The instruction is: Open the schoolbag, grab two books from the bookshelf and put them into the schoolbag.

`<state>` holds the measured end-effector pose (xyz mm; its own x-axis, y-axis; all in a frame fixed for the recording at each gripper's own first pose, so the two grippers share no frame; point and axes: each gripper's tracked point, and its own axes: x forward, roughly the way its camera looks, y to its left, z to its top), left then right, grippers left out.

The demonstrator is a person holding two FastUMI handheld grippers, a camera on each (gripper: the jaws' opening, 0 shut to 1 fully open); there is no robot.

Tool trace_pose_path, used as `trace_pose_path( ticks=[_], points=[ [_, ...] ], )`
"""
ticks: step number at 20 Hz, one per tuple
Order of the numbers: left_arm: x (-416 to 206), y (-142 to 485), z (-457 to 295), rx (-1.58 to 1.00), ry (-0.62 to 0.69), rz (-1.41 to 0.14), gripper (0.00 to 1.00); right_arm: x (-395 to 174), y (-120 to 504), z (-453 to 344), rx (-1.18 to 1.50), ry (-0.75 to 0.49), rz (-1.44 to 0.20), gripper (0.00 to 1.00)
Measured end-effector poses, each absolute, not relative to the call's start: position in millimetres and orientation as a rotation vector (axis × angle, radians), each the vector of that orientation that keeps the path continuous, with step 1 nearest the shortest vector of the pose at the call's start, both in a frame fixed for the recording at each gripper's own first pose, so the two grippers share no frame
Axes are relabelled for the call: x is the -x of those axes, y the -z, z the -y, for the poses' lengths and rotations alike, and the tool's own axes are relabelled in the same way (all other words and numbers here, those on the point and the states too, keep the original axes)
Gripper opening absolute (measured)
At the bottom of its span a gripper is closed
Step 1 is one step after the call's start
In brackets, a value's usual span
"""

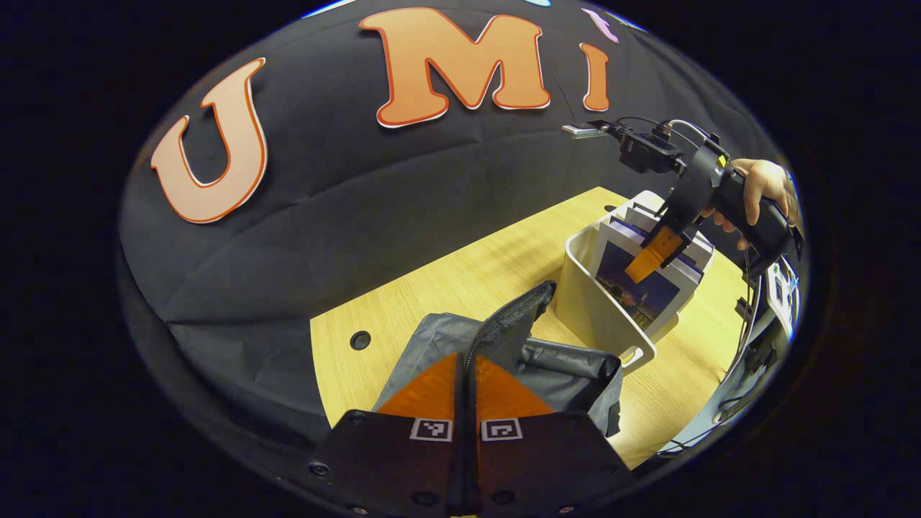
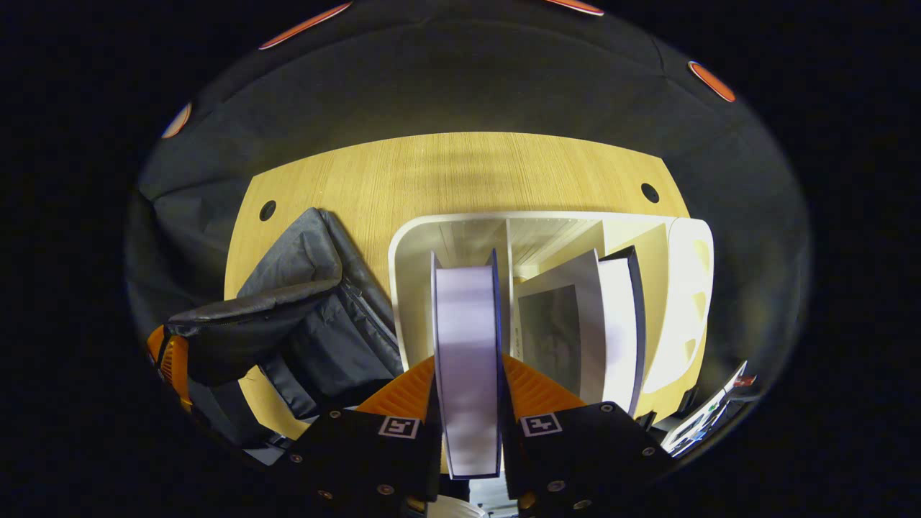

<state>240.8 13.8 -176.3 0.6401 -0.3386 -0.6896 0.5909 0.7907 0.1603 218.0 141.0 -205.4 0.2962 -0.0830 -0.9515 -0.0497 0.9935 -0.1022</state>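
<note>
The right gripper (image 2: 468,381) was clamped across the top edge of a stiff, fairly heavy-looking book (image 2: 468,345) upright in the white bookshelf (image 2: 410,288), while the left gripper (image 1: 466,381) pinched the limp schoolbag (image 1: 547,360) flap beside it.

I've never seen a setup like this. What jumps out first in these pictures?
Most striking is the right gripper closed on a thick book, which stands upright in the white book bin on the wooden table. Beside the bin sits the grey schoolbag, where the left gripper pinches its flap near the zipper, holding it up.
</note>
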Motion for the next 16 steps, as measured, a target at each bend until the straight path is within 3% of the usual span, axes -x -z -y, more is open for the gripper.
trace_pose_path(
  ticks=[5,12,16],
  points=[
    [-241,177,-14,-0.388,0.558,-0.695,0.01,-216,160,-150,0.105,0.012,-1.186,0.33],
    [-243,178,-19,-0.392,0.590,-0.684,0.01,-189,49,-157,0.140,0.033,-1.003,0.33],
    [-240,178,-16,-0.389,0.622,-0.686,0.00,-156,-1,-165,-0.020,0.050,-0.872,0.31]
  ],
)
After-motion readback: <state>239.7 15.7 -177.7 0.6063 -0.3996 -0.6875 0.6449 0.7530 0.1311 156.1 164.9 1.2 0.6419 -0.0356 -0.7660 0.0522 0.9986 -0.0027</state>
